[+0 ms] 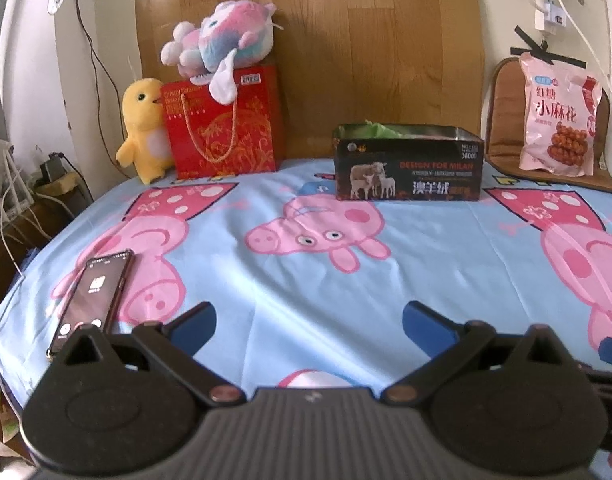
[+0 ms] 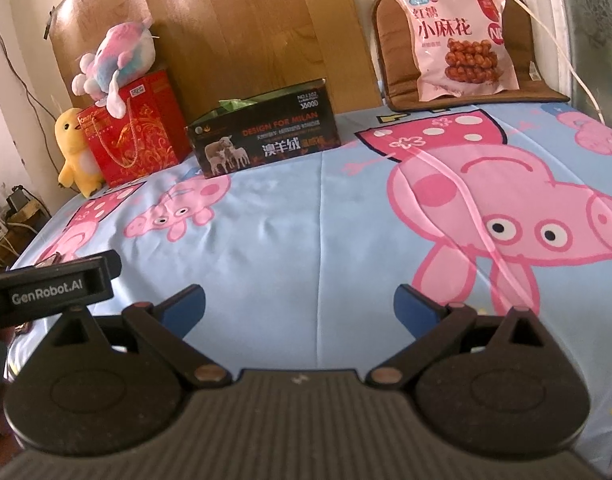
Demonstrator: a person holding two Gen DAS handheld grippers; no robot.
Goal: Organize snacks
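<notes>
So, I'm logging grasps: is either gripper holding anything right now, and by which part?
Nothing is held: left gripper and right gripper are both open and empty.

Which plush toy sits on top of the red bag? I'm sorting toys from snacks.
The pink-and-blue plush lies atop the red gift bag; the yellow chick stands beside it.

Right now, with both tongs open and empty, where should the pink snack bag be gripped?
Probably the flat sealed top edge of the pink snack bag. It leans upright against the brown cushion, so that seam is thin and exposed. Come from the front with the right tongs, the nearer pair.
</notes>
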